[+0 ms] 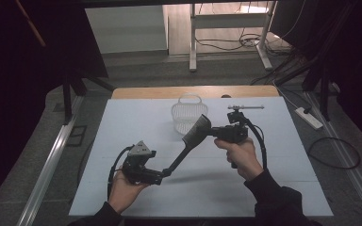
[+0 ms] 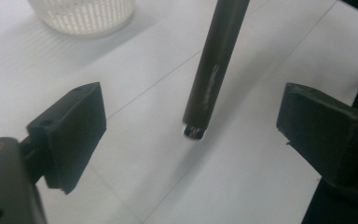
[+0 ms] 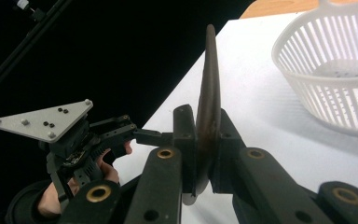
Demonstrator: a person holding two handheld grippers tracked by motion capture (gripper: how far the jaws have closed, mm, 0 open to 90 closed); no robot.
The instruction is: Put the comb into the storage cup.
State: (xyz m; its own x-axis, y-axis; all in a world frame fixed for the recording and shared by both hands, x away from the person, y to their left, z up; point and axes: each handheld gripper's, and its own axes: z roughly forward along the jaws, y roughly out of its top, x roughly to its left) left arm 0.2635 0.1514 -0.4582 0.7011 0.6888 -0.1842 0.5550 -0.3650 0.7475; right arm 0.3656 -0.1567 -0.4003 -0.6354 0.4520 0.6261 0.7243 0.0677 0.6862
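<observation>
From above, I hold my right gripper [image 1: 215,132] just in front of the white basket [image 1: 189,114], its jaws pinching the head of a dark hairbrush [image 1: 195,131]. The brush's handle slants down and away from the basket toward my left gripper [image 1: 159,176], which sits well nearer to me than the basket, low over the white table cover [image 1: 122,122]. From here I cannot tell whether the handle's tip touches my left jaws. My right hand [image 1: 242,154] and left hand [image 1: 125,188] grip the two tools from below.

The left gripper view settles that: my left jaws stand spread wide, and the brush handle [image 2: 214,65] comes down between them, clear of both pads, its shiny end hovering just above the cover [image 2: 242,182]. The basket's ribbed wall [image 2: 86,14] sits beyond the handle, at the top edge.

The right gripper view shows what the high view hides: the brush head [image 3: 208,112] edge-on, upright, clamped tight between my two right jaws. The basket [image 3: 326,70], slotted and white, stands just beside it on the cover. On the side away from the basket, my left gripper [image 3: 144,136] with its grey three-cornered plate [image 3: 44,120] faces me, fingers [image 3: 108,171] wrapped below it.
</observation>
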